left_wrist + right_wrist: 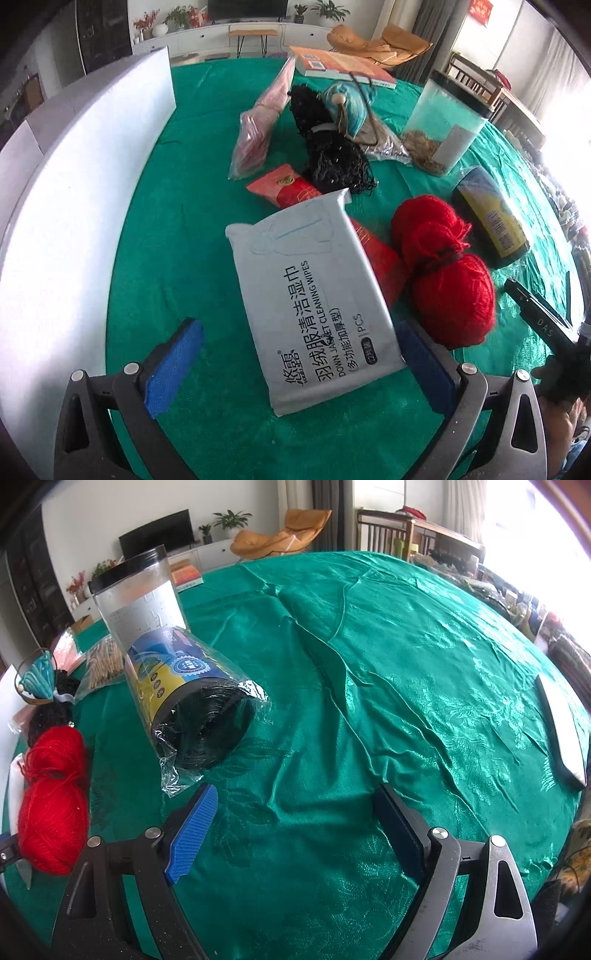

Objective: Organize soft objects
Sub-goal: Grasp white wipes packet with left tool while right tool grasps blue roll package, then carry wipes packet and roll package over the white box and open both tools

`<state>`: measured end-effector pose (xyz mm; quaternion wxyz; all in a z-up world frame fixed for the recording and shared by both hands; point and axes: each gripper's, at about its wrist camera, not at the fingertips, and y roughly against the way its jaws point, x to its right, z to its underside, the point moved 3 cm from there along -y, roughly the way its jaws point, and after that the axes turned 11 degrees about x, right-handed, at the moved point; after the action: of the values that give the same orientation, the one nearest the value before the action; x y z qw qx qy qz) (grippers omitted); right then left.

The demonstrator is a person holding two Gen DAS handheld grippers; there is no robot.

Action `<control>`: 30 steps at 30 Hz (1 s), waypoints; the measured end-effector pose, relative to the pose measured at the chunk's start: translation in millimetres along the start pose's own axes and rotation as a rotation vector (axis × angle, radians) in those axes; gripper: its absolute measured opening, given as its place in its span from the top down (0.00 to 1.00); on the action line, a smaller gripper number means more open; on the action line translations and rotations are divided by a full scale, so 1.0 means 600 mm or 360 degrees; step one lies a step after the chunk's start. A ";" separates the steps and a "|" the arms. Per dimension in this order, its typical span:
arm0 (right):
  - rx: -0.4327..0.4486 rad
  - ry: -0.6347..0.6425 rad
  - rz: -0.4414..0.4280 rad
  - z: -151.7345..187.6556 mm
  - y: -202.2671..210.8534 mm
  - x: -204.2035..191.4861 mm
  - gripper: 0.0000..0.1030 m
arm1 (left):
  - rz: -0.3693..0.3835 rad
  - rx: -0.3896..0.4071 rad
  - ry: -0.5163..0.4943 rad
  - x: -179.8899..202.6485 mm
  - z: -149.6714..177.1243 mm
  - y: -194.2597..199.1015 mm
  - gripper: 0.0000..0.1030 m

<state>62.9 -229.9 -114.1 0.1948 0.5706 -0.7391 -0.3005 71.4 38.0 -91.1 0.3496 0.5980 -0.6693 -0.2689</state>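
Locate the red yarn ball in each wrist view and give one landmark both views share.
Left wrist: red yarn ball right of centre, beside the wipes pack.
Right wrist: far left edge, lower half.
Shared landmark: the wrapped black roll with the blue-yellow label.

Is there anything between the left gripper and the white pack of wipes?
Nothing visible. The left gripper is open, and the wipes pack already lies between its blue fingers, its near end in the gap. The pack's far end rests on a red packet.

One red yarn skein (443, 269), one black yarn skein (332, 151), one wipes pack (317, 299), two red packets perhaps (overlapped) (291, 188), one clear canister (443, 122)
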 end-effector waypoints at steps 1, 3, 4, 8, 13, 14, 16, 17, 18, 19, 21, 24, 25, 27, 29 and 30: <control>0.0001 -0.0003 -0.0002 0.000 0.000 0.000 0.14 | 0.0005 0.0017 -0.0003 0.002 -0.001 0.004 0.00; 0.0006 -0.0025 -0.0019 0.000 0.001 0.003 0.14 | -0.0022 -0.0004 -0.0004 0.004 0.003 -0.005 0.00; 0.0008 -0.0045 -0.0036 -0.001 0.002 0.006 0.14 | -0.0042 -0.0038 -0.0005 0.004 0.009 -0.017 0.00; 0.0058 -0.0247 -0.0197 -0.012 0.023 0.035 0.15 | -0.0093 -0.0023 0.0099 -0.011 0.011 -0.040 0.00; 0.0385 0.0036 -0.0286 -0.069 0.102 0.019 0.15 | -0.0183 0.0026 0.0232 -0.035 -0.002 -0.052 0.00; 0.0371 0.0149 -0.0339 -0.081 0.100 0.002 0.15 | -0.0200 0.0026 0.0194 -0.030 -0.001 -0.055 0.00; 0.0257 0.0352 -0.0437 -0.102 0.073 -0.035 0.15 | -0.0185 0.0034 0.0114 -0.018 0.001 -0.058 0.00; 0.0162 0.0462 -0.0441 -0.107 0.049 -0.059 0.15 | -0.0169 0.0030 0.0091 -0.015 0.002 -0.057 0.01; 0.0064 0.0572 -0.0438 -0.108 0.020 -0.081 0.15 | -0.0137 0.0032 0.0086 -0.016 0.002 -0.054 0.07; -0.0003 0.0671 -0.0426 -0.106 -0.006 -0.101 0.15 | -0.0100 0.0046 0.0078 -0.016 0.003 -0.045 0.14; -0.0087 0.0858 -0.0397 -0.098 -0.048 -0.128 0.17 | -0.0085 0.0034 0.0025 -0.019 0.001 -0.040 0.21; -0.0193 0.0755 -0.0418 -0.108 -0.076 -0.113 0.46 | -0.0029 0.0045 -0.0010 -0.026 0.001 -0.033 0.26; -0.0229 0.0604 -0.0435 -0.123 -0.079 -0.091 0.47 | -0.0014 0.0050 0.0001 -0.028 0.001 -0.030 0.26; -0.0212 0.0336 -0.0413 -0.152 -0.080 -0.039 0.48 | 0.0025 0.0066 0.0052 -0.032 -0.001 -0.024 0.27; -0.0178 0.0093 -0.0431 -0.185 -0.079 0.011 0.48 | 0.0062 0.0088 0.0094 -0.035 -0.009 -0.018 0.27; -0.0151 -0.0011 -0.0452 -0.204 -0.078 0.031 0.48 | 0.0076 0.0105 0.0108 -0.035 -0.016 -0.013 0.27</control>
<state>169.0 -282.6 -55.5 0.1744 0.6585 -0.6366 -0.3615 84.7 58.0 -94.6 0.3587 0.6018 -0.6795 -0.2178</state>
